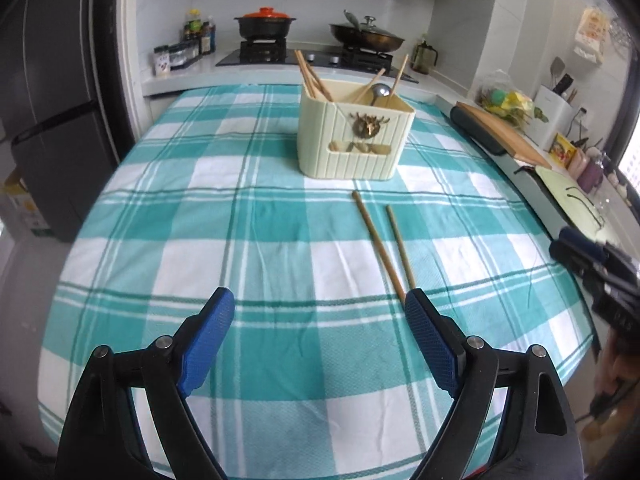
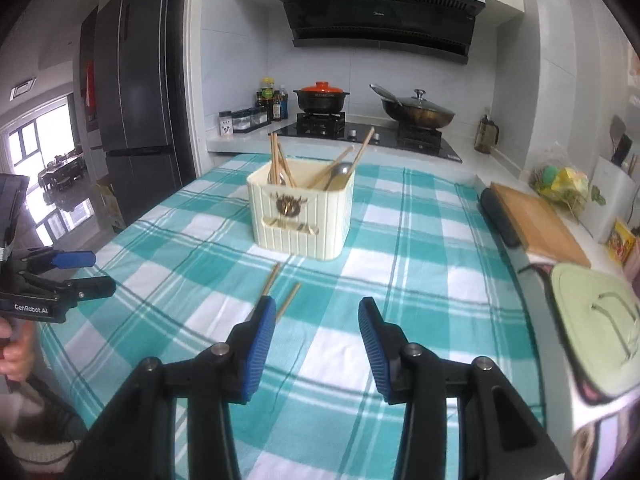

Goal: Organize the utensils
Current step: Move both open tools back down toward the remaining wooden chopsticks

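Two loose chopsticks [image 1: 382, 244] lie side by side on the checked table [image 1: 200, 240], just in front of the cream utensil holder [image 1: 354, 138]. Best approach: straddle one stick mid-length, pinch squarely. Left tongs [image 1: 320, 344] gape wide, empty. Right tongs [image 2: 318, 344] part-open, empty, above cloth.

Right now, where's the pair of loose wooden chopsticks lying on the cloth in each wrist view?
Left wrist: pair of loose wooden chopsticks right of centre, near ends behind this hand-held gripper's right finger.
Right wrist: same pair left of centre, near ends hidden by the left finger.
Shared landmark: cream ribbed plastic utensil holder, just beyond the chopsticks in both views.
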Motion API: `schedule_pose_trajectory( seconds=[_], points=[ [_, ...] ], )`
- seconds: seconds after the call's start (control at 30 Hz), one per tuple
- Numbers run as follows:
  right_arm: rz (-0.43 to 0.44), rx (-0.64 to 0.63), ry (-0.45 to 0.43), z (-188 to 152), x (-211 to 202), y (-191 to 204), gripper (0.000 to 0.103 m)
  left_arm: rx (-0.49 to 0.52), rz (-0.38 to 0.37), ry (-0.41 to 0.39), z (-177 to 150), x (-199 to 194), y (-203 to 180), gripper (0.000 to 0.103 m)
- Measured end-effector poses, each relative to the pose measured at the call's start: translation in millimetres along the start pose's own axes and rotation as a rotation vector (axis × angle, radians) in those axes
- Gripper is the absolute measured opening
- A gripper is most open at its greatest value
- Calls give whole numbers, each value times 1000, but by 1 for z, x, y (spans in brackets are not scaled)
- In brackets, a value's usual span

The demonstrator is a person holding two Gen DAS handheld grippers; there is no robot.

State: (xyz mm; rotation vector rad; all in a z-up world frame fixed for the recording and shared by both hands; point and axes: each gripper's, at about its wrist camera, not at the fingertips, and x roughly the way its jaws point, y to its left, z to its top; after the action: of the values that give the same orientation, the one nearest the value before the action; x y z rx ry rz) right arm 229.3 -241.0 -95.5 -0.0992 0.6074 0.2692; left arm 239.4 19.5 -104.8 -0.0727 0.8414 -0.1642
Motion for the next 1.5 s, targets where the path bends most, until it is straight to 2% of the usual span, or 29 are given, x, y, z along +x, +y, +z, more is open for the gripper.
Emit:
schedule_pose_trajectory(
  seconds=[0.13,0.2,0.3,0.53,0.97,1.3,1.5],
  points=[
    [-9,83,33,-53,5,11,44,3,37,-6,-11,5,-10,88],
    [-3,108,61,-69,9,13,44,15,76,-18,-13,6,-12,88],
    [-26,112,79,-84,11,13,44,9,88,-19,-14,8,-11,88],
    [-33,150,87,-89,15,7,44,17,129,-24,-16,11,-12,88],
    [-33,197,139,-105,31,6,44,16,158,25,-25,32,-10,88],
    [-27,209,157,-111,38,6,44,-11,155,68,-33,49,-5,88],
    [-22,211,169,-113,43,7,44,-15,94,71,-22,61,-13,88]
  ],
)
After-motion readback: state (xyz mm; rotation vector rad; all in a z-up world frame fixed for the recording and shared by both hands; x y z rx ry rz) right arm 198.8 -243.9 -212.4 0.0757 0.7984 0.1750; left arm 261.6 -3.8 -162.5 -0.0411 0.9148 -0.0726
